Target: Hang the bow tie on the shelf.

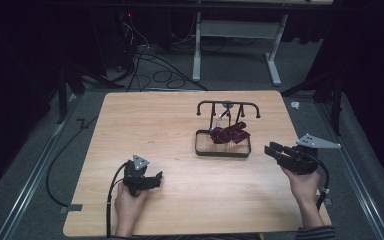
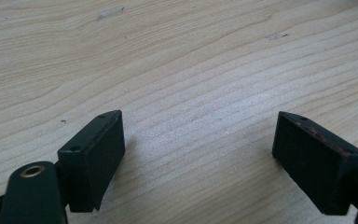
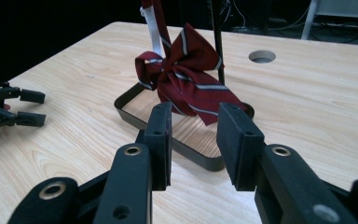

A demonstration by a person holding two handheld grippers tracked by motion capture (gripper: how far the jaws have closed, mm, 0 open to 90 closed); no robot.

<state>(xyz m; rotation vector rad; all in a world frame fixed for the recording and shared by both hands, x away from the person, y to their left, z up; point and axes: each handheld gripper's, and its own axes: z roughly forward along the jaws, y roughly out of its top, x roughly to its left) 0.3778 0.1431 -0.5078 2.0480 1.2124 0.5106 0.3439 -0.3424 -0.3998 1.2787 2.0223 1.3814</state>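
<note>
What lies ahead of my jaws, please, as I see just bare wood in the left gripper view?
Observer: A black stand sits across the table, right of the left gripper.
Operator: Is anything on it?
Observer: A dark red striped tie hangs from it in a bunch, down into the base frame.
Operator: Where is the right gripper?
Observer: The right gripper points at the tie, jaws open, nothing between them.

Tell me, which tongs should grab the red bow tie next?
Probably the right tongs: open and aimed at the bow tie hanging on the black stand. The left tongs face bare table.
</note>
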